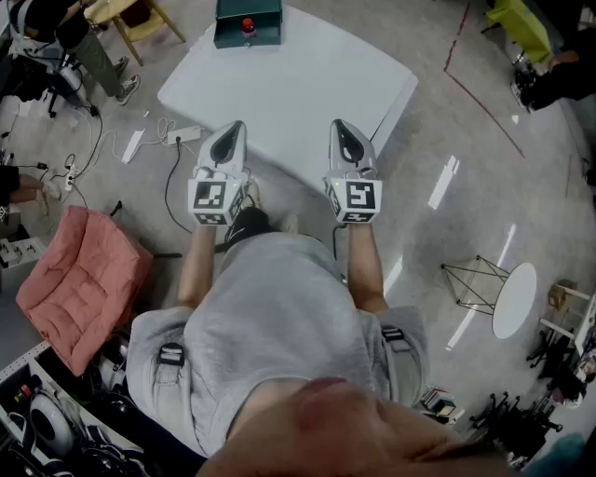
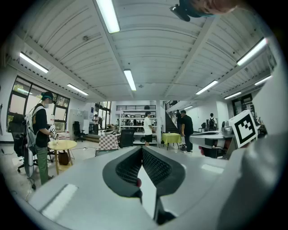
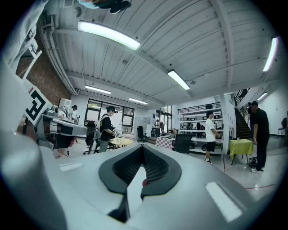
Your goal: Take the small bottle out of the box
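White table [image 1: 307, 84]; the task looks not yet begun.
Left gripper [image 1: 237, 125] and right gripper [image 1: 338, 125] closed, empty; box [image 1: 228, 35] with small bottle [image 1: 248, 27] well ahead: next, probably reach and open.

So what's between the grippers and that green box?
Nothing. In the head view, only bare white table lies between the left hand-held gripper, the right hand-held gripper and the box.

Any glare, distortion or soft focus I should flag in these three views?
Head view: mostly sharp, evenly lit, with light streaks glaring on the floor right of the table. Left gripper view: heavy fisheye bend, black corners, ceiling lights blown out, left tool slightly soft. Right gripper view: same, right tool soft.
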